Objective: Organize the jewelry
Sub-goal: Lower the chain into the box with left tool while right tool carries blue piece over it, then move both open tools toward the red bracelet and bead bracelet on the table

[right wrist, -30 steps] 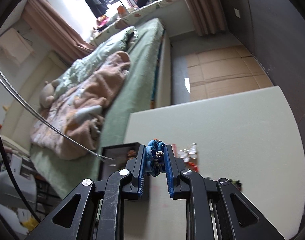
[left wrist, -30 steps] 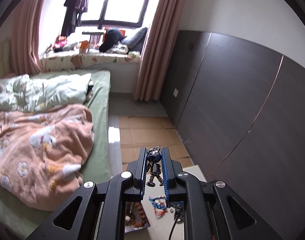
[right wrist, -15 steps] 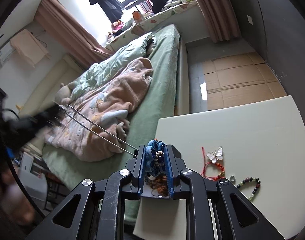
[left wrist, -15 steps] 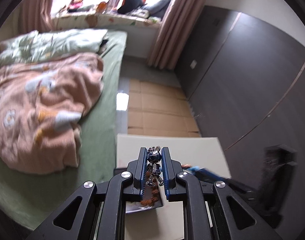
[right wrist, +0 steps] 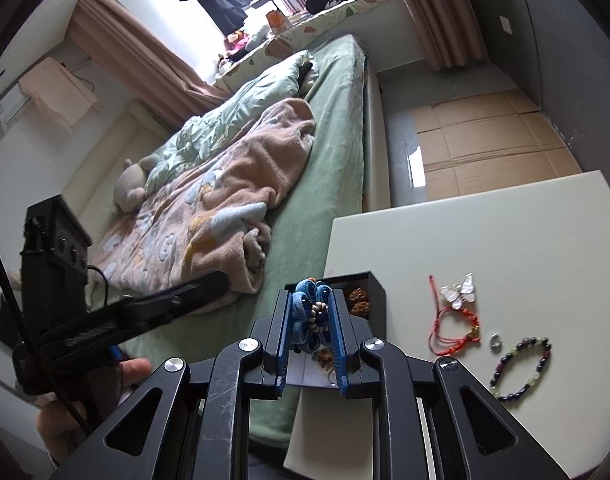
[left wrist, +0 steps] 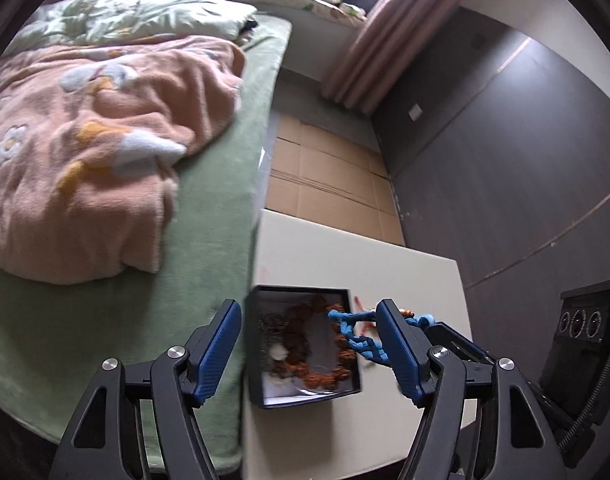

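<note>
Right wrist view: right gripper (right wrist: 309, 316) and its blue braided piece (right wrist: 311, 312) cover most of the black box (right wrist: 375, 294); only two brown beads (right wrist: 357, 300) show inside. Left wrist view: the pale lump (left wrist: 279, 354) and grey tangle (left wrist: 267, 326) in the box are too blurred to identify.

Box (right wrist: 379, 292) at table (right wrist: 505, 240) edge beside bed (right wrist: 329, 168); bracelets (right wrist: 521, 368) right of box.
</note>
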`<state>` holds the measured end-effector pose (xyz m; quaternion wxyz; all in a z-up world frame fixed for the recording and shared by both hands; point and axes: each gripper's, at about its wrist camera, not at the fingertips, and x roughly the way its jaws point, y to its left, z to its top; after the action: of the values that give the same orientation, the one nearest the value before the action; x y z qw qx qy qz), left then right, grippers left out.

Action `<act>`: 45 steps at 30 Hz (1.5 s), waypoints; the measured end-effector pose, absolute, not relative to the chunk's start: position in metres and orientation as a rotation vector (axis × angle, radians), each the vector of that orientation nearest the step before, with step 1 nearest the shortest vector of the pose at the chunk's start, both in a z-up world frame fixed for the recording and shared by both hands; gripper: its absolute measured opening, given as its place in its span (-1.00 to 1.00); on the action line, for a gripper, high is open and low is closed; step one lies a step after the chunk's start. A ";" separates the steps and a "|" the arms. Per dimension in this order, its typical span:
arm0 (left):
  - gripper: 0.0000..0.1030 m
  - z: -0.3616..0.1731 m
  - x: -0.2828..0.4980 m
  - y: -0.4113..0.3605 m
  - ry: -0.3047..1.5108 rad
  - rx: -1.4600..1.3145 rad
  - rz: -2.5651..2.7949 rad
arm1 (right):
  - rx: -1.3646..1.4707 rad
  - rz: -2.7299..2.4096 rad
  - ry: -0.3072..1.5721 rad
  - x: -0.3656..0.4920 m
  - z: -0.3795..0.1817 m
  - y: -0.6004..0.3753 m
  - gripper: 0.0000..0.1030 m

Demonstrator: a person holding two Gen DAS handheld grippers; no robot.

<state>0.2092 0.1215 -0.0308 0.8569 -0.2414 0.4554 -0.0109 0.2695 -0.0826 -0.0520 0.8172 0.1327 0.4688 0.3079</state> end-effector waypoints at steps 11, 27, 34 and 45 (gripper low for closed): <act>0.37 -0.048 0.186 0.164 0.959 -0.560 0.059 | 0.312 0.736 1.068 0.275 -0.082 -0.045 -0.43; 0.37 -0.045 0.181 0.127 0.871 -0.524 -0.008 | 0.334 0.556 1.056 0.257 -0.084 -0.133 0.27; 0.37 -0.044 0.192 0.090 0.890 -0.463 -0.090 | 0.403 0.435 1.036 0.248 -0.085 -0.193 0.35; 0.37 -0.050 0.225 0.018 0.989 -0.315 -0.221 | 0.467 0.324 1.043 0.239 -0.101 -0.245 0.38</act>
<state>0.2247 0.0181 -0.0499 0.8626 -0.1501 0.4715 -0.1052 0.2385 -0.2448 -0.1008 0.8287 0.2200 0.4915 0.1525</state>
